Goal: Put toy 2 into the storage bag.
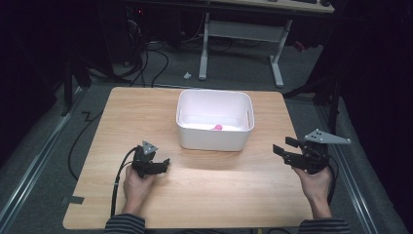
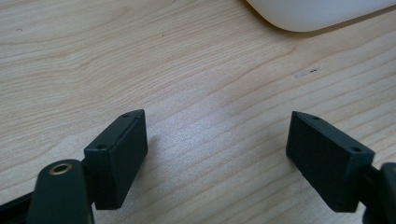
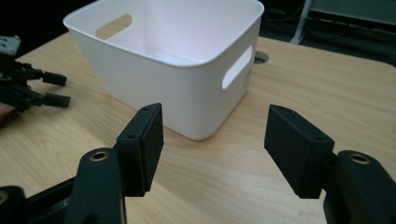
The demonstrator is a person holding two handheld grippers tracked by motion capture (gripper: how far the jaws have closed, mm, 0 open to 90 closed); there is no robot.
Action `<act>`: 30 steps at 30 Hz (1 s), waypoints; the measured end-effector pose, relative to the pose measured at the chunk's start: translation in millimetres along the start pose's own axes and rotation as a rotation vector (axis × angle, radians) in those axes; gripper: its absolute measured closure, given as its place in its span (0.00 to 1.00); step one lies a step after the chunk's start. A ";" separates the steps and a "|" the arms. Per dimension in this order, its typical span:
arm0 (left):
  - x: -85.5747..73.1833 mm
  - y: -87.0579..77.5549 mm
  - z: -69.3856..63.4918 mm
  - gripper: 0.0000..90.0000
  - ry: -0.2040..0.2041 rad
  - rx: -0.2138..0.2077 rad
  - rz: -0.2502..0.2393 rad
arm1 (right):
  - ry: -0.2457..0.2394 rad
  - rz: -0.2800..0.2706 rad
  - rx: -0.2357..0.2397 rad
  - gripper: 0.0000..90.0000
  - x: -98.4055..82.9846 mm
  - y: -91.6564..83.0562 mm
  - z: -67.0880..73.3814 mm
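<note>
Both grippers, left [image 1: 164,164] and right [image 1: 284,146], flank the bin [image 1: 215,138] (fingers spread).

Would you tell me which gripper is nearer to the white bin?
Left. The left gripper sits just off the white bin's near-left corner; the right gripper stands farther off its right side.

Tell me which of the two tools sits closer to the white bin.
The left tool. It sits on the table just off the white bin's near left corner, while the right tool hangs farther out, beyond the bin's right side.
</note>
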State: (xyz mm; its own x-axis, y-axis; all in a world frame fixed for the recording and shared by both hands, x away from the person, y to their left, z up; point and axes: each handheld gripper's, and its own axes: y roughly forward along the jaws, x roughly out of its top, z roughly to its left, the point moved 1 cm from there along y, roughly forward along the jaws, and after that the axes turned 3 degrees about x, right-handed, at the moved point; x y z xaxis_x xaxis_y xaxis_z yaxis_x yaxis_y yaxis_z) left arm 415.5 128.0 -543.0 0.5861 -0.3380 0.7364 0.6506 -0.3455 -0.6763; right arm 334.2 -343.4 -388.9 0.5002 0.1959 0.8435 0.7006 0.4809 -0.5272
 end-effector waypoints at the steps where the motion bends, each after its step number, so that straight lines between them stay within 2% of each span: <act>1: 0.0 0.0 0.0 0.23 0.000 0.000 0.000 | 0.003 0.002 -0.001 0.42 -3.5 1.2 -0.9; 9: 0.0 0.0 0.0 0.23 0.000 0.000 0.000 | 0.028 0.007 -0.007 0.42 -25.7 13.1 -3.1; 16: 0.0 0.0 -0.1 0.23 0.000 0.002 0.000 | 0.072 0.012 0.010 0.42 -42.3 29.1 -6.2; 21: 0.0 0.0 -0.1 0.23 0.000 0.002 0.000 | 0.098 0.011 0.000 0.42 -51.7 39.7 -9.8; 30: 0.0 -0.1 -0.2 0.23 0.001 0.002 0.000 | 0.113 0.048 -0.013 0.42 -66.1 61.5 -15.0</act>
State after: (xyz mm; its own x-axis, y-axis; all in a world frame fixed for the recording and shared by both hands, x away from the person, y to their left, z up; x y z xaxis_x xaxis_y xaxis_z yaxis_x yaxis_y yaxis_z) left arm 415.4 127.9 -543.0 0.5859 -0.3386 0.7362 0.6515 -0.3435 -0.6765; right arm 351.9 -339.6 -478.6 0.5866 0.1209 0.8008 0.6807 0.4623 -0.5683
